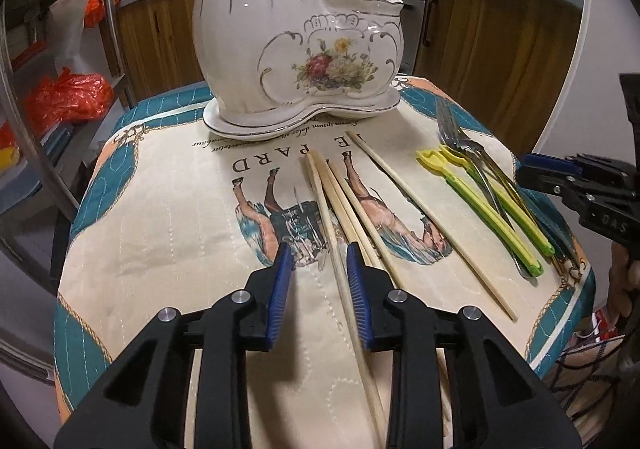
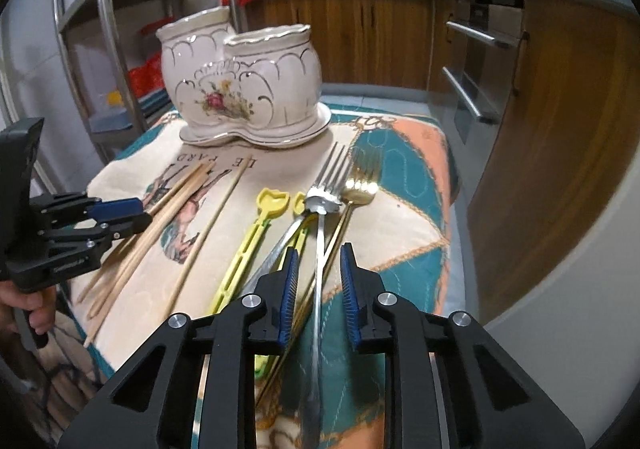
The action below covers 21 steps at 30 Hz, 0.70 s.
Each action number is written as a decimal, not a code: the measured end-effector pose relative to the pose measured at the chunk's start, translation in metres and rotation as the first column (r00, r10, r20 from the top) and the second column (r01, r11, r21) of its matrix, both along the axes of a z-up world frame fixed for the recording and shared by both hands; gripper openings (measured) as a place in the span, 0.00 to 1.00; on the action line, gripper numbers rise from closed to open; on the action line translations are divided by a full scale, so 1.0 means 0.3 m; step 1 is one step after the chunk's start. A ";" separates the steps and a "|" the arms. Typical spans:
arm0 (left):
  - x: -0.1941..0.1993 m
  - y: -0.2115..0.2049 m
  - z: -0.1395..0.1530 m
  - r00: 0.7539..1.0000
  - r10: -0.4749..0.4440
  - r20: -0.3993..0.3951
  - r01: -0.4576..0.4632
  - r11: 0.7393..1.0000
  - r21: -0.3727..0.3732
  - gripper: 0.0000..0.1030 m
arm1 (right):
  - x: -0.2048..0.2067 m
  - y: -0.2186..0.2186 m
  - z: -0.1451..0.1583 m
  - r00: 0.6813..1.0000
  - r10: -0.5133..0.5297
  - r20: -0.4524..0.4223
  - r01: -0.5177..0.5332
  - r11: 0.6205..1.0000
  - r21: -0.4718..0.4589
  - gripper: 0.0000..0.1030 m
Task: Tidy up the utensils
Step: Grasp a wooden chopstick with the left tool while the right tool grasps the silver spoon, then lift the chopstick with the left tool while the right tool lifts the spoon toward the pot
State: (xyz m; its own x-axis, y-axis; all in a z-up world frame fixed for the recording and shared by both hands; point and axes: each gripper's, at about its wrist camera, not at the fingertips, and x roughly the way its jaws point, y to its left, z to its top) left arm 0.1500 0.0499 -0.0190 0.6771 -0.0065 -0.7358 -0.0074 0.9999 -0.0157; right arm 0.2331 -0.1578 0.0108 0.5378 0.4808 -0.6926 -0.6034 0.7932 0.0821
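A white floral ceramic holder (image 1: pixel 296 45) with two compartments stands at the far side of the cloth-covered table (image 1: pixel 160 217); it also shows in the right wrist view (image 2: pixel 244 89). Several wooden chopsticks (image 1: pixel 344 217) lie mid-table. My left gripper (image 1: pixel 318 253) is open, its jaws either side of one chopstick. Two yellow-green plastic forks (image 2: pixel 244 261), silver forks (image 2: pixel 320 249) and a gold fork (image 2: pixel 360 185) lie at the right. My right gripper (image 2: pixel 318 253) is open, its jaws either side of a silver fork's handle.
A metal shelf rack (image 2: pixel 108 49) with red bags stands to the left. Wooden kitchen cabinets (image 2: pixel 360 45) and an oven (image 2: pixel 476 77) are behind and to the right. The table's edge drops off close on the right.
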 end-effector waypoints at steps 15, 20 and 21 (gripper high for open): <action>-0.002 0.073 0.009 0.998 0.049 -0.027 -0.050 0.999 -0.011 0.06 | 0.021 0.014 0.004 1.000 -0.014 0.005 0.014 1.000 0.004 0.04; -0.006 0.128 0.010 0.995 0.094 -0.034 -0.094 0.996 -0.006 0.06 | 0.027 -0.037 0.037 0.999 -0.054 0.005 0.054 0.997 0.060 0.04; -0.004 0.134 0.010 0.995 0.093 -0.041 -0.093 0.996 -0.003 0.06 | 0.036 -0.049 0.035 0.998 -0.065 -0.006 0.065 0.996 0.065 0.04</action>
State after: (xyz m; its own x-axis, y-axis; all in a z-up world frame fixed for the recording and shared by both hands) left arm 0.1489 0.0903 -0.0159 0.6440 0.0513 -0.7633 -0.1008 0.9947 -0.0182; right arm 0.2438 -0.1723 0.0213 0.5666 0.4888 -0.6634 -0.5504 0.8236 0.1367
